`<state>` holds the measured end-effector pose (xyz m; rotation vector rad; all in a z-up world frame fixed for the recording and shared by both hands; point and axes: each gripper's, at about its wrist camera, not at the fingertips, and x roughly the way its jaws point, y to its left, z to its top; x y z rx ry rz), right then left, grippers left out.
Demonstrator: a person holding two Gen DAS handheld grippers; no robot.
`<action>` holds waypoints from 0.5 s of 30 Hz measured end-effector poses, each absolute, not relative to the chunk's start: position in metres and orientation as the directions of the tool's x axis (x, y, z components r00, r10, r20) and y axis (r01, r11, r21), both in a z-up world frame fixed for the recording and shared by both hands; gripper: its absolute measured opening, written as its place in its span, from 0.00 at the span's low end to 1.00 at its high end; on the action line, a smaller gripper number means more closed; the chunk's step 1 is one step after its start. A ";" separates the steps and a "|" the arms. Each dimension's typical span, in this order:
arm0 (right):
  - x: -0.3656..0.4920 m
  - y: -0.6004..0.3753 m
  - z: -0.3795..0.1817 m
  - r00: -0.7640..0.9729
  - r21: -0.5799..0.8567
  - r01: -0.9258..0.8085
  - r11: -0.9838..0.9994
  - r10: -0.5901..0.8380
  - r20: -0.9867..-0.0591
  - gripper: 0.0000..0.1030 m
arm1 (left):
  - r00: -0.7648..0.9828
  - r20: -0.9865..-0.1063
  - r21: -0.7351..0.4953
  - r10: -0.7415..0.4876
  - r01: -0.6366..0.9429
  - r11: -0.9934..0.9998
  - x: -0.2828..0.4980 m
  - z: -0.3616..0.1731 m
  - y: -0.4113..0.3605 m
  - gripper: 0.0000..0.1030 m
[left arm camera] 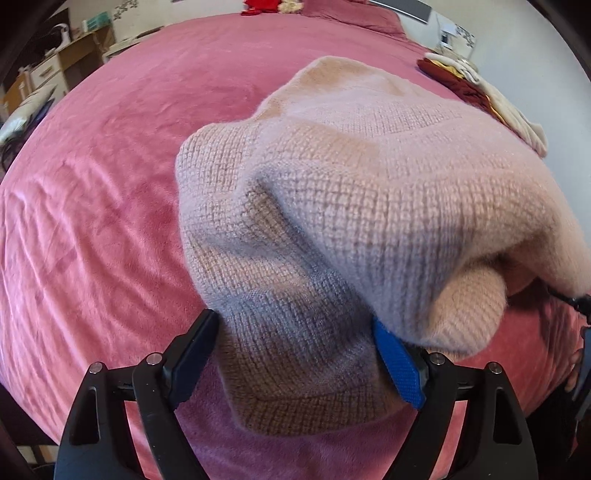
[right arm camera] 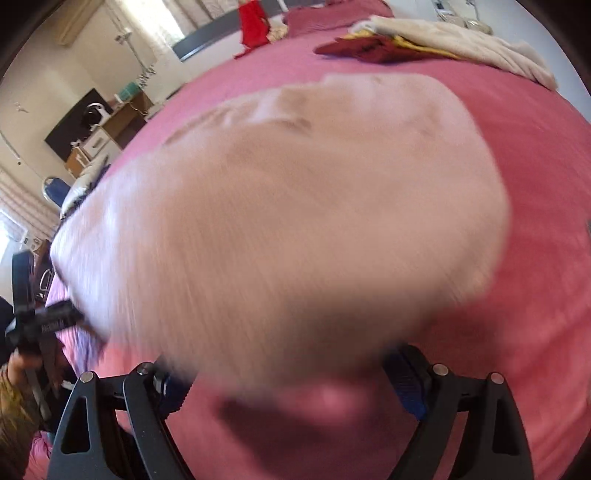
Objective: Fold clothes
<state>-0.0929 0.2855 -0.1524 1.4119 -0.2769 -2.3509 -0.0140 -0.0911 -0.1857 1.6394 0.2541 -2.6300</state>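
A pale pink knit sweater [left arm camera: 369, 177] lies bunched on the pink bed cover [left arm camera: 92, 221]. My left gripper [left arm camera: 293, 317] points down at its near end. Its jaws stand wide, with a fold of the knit between the black finger [left arm camera: 195, 350] and the blue pad [left arm camera: 397, 362], which do not pinch it. In the right wrist view the sweater [right arm camera: 295, 221] is blurred and covers the fingertips of my right gripper [right arm camera: 277, 358], whose jaws are also spread wide. The left gripper [right arm camera: 48, 321] shows at that view's left edge, against the sweater's side.
A pile of dark red, yellow and cream clothes [right arm camera: 424, 40] lies at the bed's far right. Something red [right arm camera: 253, 26] stands at the head of the bed. A desk and drawers [left arm camera: 74, 55] stand beyond the bed's left side.
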 end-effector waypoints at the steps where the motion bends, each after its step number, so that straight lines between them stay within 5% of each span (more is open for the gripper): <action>1: -0.097 0.282 -0.151 -0.426 0.372 0.236 -0.898 -0.439 -0.791 0.89 | -0.445 -0.894 -0.128 0.061 0.123 -0.984 -0.016 -0.185 -0.091 0.85; 9: -0.125 0.296 -0.115 -0.480 0.601 0.298 -0.741 -0.661 -0.577 0.85 | -0.562 -0.800 -0.258 0.210 0.007 -0.966 -0.038 -0.154 -0.095 0.84; 15: -0.207 0.313 -0.075 -0.539 0.621 0.259 -0.740 -0.644 -0.543 0.85 | -0.608 -0.778 -0.169 0.159 -0.041 -0.985 -0.122 -0.121 -0.100 0.85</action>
